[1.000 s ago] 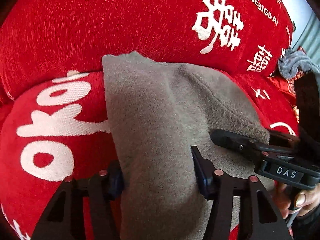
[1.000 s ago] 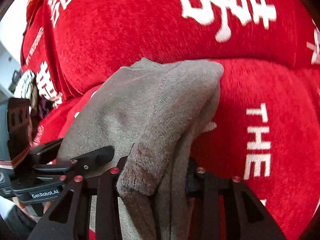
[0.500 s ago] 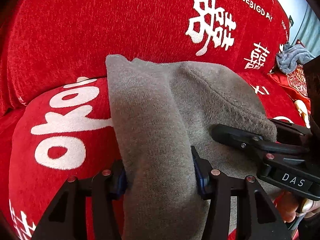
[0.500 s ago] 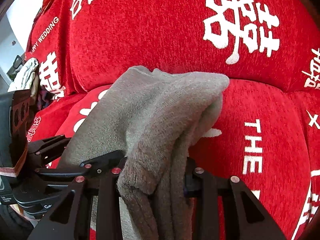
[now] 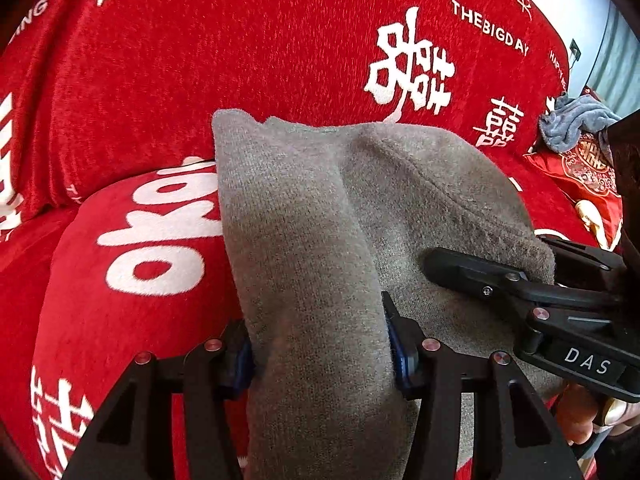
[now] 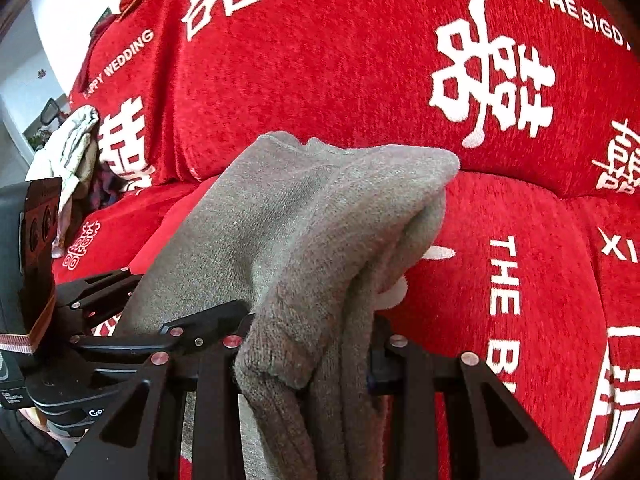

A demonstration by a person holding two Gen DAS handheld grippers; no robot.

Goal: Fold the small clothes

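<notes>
A bunched fold of the grey knit garment [image 5: 320, 240] is clamped between the jaws of the left gripper [image 5: 320, 354], and its ribbed edge is pinched by the right gripper [image 6: 306, 354]. The garment is held up between them, draped above the red sofa cover [image 5: 200, 60]. A blue-grey cloth [image 5: 572, 126] is seen lying well apart at the sofa's far end.

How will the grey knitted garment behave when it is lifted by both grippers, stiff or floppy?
Probably floppy: the grey knitted garment sags in soft folds between the left gripper and the right gripper. It looks thick and fuzzy, so the fingers likely hold it without slipping. Loose layers bunched at the right gripper may droop when released.
</notes>
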